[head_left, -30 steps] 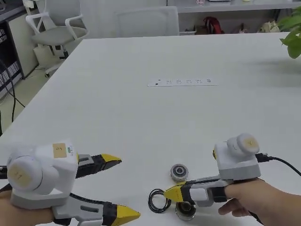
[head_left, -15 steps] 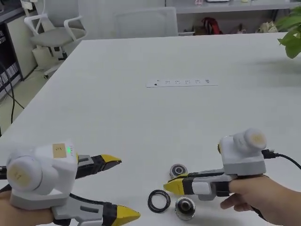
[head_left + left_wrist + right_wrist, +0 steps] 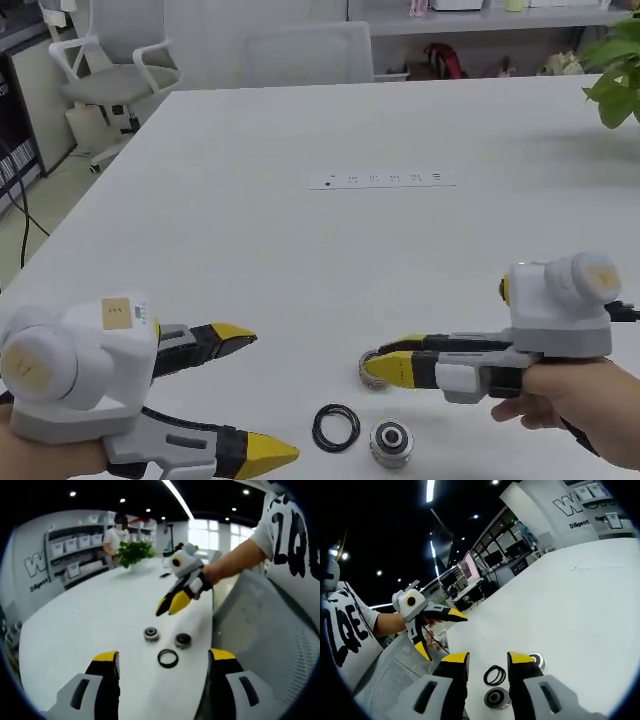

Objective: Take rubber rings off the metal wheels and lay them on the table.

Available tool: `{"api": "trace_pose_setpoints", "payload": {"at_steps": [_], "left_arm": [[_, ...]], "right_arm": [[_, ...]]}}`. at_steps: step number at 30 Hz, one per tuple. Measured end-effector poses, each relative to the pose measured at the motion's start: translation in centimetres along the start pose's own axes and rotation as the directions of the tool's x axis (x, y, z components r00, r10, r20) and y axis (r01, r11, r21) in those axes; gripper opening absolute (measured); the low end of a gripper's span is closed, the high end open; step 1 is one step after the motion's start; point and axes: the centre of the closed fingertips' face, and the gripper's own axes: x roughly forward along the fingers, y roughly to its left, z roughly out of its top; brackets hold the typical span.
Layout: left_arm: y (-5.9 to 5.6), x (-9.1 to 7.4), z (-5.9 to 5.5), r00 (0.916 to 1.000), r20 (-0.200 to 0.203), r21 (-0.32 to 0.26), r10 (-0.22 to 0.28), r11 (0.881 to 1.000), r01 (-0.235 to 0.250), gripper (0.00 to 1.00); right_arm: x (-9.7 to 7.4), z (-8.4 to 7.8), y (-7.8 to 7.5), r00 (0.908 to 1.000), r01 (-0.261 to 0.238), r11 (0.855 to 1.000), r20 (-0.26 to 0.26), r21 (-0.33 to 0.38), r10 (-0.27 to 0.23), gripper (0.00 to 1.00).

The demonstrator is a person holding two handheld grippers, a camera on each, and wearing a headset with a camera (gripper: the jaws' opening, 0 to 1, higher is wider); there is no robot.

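Down at the near left of the table [image 3: 300, 250], the L gripper [image 3: 270, 397] hovers w/ its two yellow tips spread wide. Nothing is in it. It sits low and off to the side of the small parts. I think it is held back so the other one has room, and wide so it can grab a wheel fast when needed.

Next to the right, a black rubber ring [image 3: 336, 427] lies flat on the table. It is thin and round. It may be 2 loops, one on top of the other, can't tell. It lies just beside the near wheel [image 3: 390, 441], a small round metal thing, grey w/ a dark middle. This ring is off a wheel and down where the task wants it, so that bit looks done.

A bit further back is the 2nd wheel [image 3: 151, 633]. From the left gripper view it has a dark edge, so prob. its ring is on, but it's too small to be sure.

Then the R gripper [image 3: 372, 360]. Its tips are close together w/ a narrow gap, and they hold nothing. They point left, right by the 2nd wheel. The head view has them covering part of it. Touching or not, can't tell. I think the tips are pinched small b/c the ring is thin, and a small nip can hook its edge.
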Motion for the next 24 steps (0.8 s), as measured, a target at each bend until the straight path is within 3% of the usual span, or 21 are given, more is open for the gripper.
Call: {"api": "trace_pose_setpoints", "payload": {"at_steps": [9,13,24], "left_arm": [[0.0,-0.5,0.4,0.9997,0.018,-0.013,0.015,1.000,-0.015,0.74],[0.0,-0.7,0.4,0.9996,0.020,-0.018,0.019,1.000,-0.019,0.74],[-0.1,-1.1,0.0,0.9988,0.033,-0.049,0.037,0.998,-0.035,0.74]], "right_arm": [[-2.8,0.4,0.3,0.9973,0.069,0.992,0.033,-0.102,-0.066,0.36],[-4.1,-0.1,0.4,0.9940,0.109,0.978,0.015,-0.179,-0.108,0.41],[-6.6,-1.9,0.2,0.9798,0.193,0.943,0.001,-0.271,-0.200,0.55]]}}
